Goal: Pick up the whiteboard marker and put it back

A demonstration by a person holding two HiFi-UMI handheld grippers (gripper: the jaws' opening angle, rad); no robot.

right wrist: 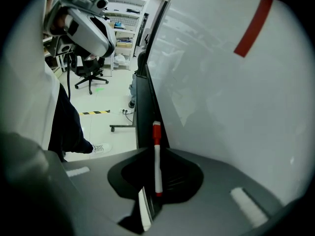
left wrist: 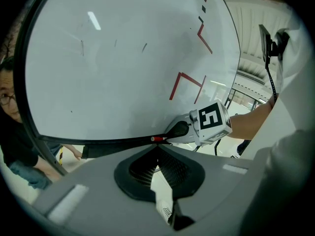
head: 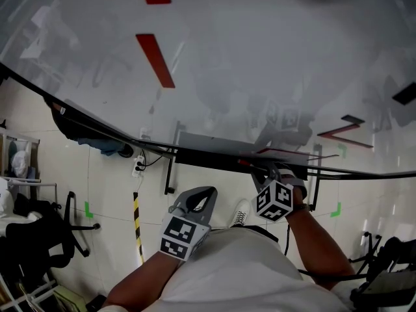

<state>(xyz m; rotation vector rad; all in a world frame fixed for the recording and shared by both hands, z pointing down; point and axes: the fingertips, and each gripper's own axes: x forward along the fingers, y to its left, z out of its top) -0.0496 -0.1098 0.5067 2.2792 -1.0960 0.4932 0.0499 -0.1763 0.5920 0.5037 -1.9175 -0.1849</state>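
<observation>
On the pale tiled floor [head: 110,174] at your far left stands a black office chair [head: 39,236], and a little to its right lie a strip of yellow-and-black striped tape [head: 138,229] and a white power strip [head: 138,166]. Your left gripper [head: 203,197] hangs low, beneath the board and apart from it. Its grey plastic jaws meet at the tips, the black ribbed pads [left wrist: 172,167] have nothing between them, and its cube [head: 182,236] bears black-and-white square patterns. Above it spreads the whiteboard [head: 260,57], glossy and white, with two flat red strips [head: 156,60] toward its left and red angular lines [head: 344,134] drawn toward its right. Along the board's lower edge runs the only holder here, a narrow black tray [head: 208,157]. The whiteboard marker [right wrist: 157,166] is at this tray, its red cap lying on the line of the ledge, close against the board. It is a slim round stick, white in the barrel and red at both the cap and the back end. Your right gripper [head: 270,173] is closed on it: the dark pads clamp the white barrel, and the pen points straight out along the jaws toward the tray. This gripper's cube also shows black-and-white squares. Further right, a small green tape mark [head: 336,210] sits on the floor.
</observation>
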